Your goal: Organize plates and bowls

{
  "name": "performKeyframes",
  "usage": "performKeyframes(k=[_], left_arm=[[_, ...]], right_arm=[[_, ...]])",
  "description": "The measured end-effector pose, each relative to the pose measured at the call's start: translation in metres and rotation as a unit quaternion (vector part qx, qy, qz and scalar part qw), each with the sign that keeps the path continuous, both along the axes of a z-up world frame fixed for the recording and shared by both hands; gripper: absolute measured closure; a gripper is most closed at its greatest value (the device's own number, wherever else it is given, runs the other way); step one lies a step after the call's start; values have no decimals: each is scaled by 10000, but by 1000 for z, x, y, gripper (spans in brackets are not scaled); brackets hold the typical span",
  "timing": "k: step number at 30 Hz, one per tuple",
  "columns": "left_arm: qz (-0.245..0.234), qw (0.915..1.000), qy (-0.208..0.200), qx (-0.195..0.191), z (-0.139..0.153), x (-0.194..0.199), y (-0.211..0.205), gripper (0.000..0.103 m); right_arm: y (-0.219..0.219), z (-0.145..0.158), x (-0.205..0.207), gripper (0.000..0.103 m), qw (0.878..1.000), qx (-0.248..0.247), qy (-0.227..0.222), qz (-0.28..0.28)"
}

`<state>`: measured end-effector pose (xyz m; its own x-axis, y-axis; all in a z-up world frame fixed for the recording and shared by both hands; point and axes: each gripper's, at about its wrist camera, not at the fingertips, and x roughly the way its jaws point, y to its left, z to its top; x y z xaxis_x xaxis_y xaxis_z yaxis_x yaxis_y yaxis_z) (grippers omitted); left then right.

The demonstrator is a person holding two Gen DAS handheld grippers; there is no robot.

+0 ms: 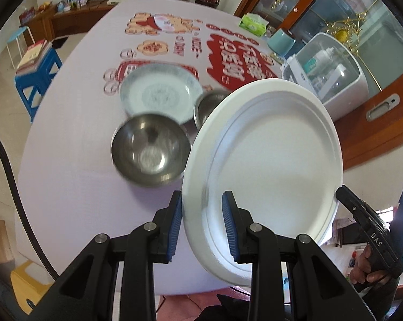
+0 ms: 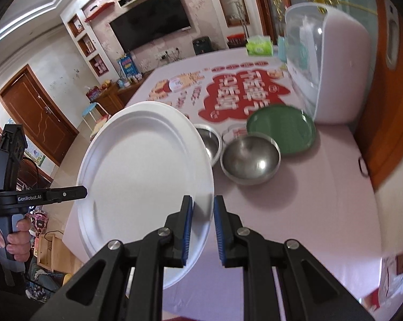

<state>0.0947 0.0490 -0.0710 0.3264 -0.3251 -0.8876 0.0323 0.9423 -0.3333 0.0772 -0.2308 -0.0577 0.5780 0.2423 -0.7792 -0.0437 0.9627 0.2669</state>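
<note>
The white plate point(image 1: 265, 165) is held in the air above the near edge of the counter point(image 1: 76, 176), tilted, with both grippers on its rim. The left gripper point(image 1: 201, 227) is clamped on the rim nearest its camera, one blue pad on each face. The right gripper point(image 2: 202, 230) holds the opposite rim: its left pad presses the plate's face, while contact at the other pad cannot be confirmed from the right wrist view.

Handling notes:
- The white plate appears thin, moulded and light, probably a disposable type. Expect it to flex under a one-sided grip. Take hold at the flat outer rim, pads on both faces, and keep the two-point hold until it is set down.
- The steel bowls point(image 1: 150, 149) point(image 2: 251, 159) are rigid and smooth. Their curved walls are likely slippery. Pinch the lip, one pad inside and one outside.
- The patterned plate point(image 1: 158, 95) on the counter looks ceramic, so heavier and breakable. Avoid knocking it with other ware.
- The green plate point(image 2: 281, 129) lies flat beside the white appliance point(image 2: 332, 61). Its low rim gives little purchase.
</note>
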Motion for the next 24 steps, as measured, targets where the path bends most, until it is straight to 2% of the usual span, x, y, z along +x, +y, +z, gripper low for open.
performKeyframes(k=[12,17,24], left_arm=[[46,9977,666,-85,-74,-40,-4,75],[97,9963,851,38,-103,-51,-12,75],[156,9942,1016,303,-129,-47,-23,75]], right_arm=[[1,-52,-34,87,9980,-111,620,-82],[2,-75,-34,87,9960,-308,835,42],[2,-94,-29,87,9954,-352,872,182]])
